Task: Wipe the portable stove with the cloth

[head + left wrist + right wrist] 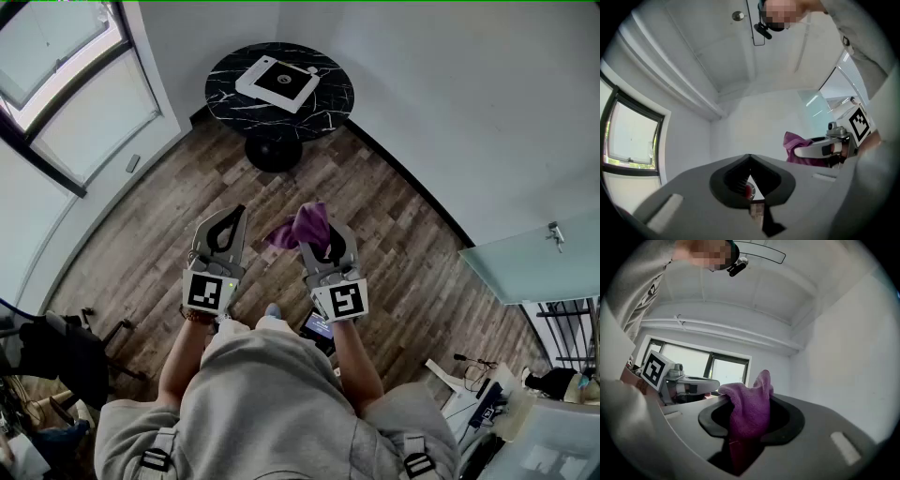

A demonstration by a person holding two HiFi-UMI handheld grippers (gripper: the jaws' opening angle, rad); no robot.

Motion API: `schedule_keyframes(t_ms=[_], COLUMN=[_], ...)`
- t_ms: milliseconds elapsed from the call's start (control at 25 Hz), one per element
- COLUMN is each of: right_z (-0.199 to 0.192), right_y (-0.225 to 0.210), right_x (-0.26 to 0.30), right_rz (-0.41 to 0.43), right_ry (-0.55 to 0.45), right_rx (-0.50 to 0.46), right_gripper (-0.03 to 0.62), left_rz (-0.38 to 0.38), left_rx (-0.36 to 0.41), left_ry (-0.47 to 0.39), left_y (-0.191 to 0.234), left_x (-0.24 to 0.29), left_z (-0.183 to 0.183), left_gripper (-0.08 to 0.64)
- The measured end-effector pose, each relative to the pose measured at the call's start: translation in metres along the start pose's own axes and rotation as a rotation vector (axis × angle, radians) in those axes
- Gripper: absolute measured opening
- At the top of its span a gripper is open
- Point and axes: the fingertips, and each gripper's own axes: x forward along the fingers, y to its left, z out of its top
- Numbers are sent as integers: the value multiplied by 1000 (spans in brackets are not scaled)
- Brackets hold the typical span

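Wood-plank floor (403, 234) fills most of the head view, bounded by white walls and a window at the left. The round black marble-top table (225, 98) stands on a single pedestal near the far wall. The portable stove (279, 82), a white body with a dark square top, sits flat on the table slightly right of centre and at an angle. Nothing is on or touching it, and no wiping has started. The person, in a grey top, stands well apart from the table, with both grippers held about level in front of the body and pointing toward it, likely a carrying posture for the approach. The left gripper (234, 217) has its jaws pressed together with nothing between them. Judged idle, it may serve later to steady the stove. The right gripper (323, 246) is pinching the purple cloth (305, 225) partway along. A bunched lobe sticks out past the jaw tips and another fold drapes toward the left gripper. The loose end ahead of the jaws looks meant to serve as the wiping pad. Next need: close the gap to the table.
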Motion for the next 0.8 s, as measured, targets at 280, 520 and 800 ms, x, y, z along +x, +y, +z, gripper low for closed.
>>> schedule_keyframes(t_ms=[280,520,800], right_z=[-16,-42,-76], right_y=[-20,-43,-82], right_x=[12,44,135], right_rz=[44,63,29], right_ry=[28,60,122], right_rx=[-2,18,0], right_gripper=[181,184,184], left_rz=[26,19,-17], left_rx=[-16,-18,-38], left_ry=[26,63,56], left_y=[0,17,84], left_x=[24,53,133], left_z=[-16,-40,-75], left_gripper=[-5,-6,-6])
